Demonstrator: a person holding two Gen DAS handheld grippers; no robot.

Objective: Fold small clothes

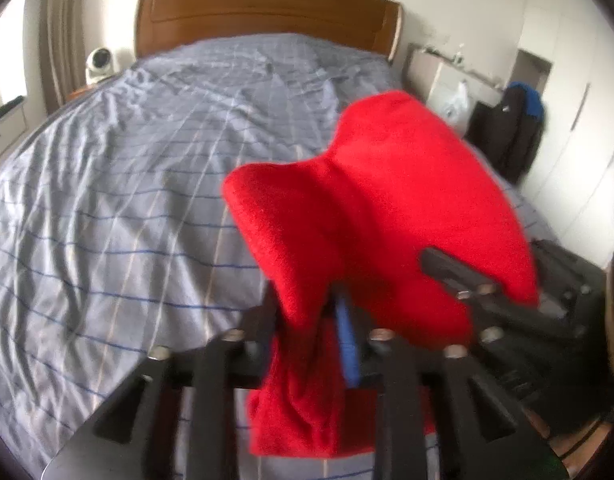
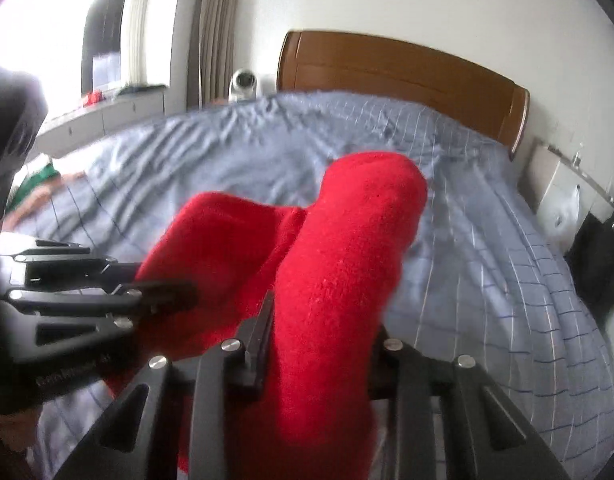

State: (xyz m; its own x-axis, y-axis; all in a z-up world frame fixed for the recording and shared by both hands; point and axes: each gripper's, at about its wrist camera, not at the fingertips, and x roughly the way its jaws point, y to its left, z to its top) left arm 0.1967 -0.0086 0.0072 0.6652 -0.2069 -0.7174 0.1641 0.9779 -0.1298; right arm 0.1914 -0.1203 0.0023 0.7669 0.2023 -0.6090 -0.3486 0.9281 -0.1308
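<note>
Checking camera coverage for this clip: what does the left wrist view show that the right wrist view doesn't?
Only the left wrist view shows the dark jacket with blue hanging by the white wardrobe.

Only the right wrist view shows the bright window and the green item at the bed's edge.

Both show the red garment held up over the blue checked bed, clamped by the left gripper and right gripper, plus the wooden headboard.

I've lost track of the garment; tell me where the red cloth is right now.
The red cloth is lifted above the striped bedsheet, pinched in both the left claw and the right claw, well short of the wooden headboard.
</note>
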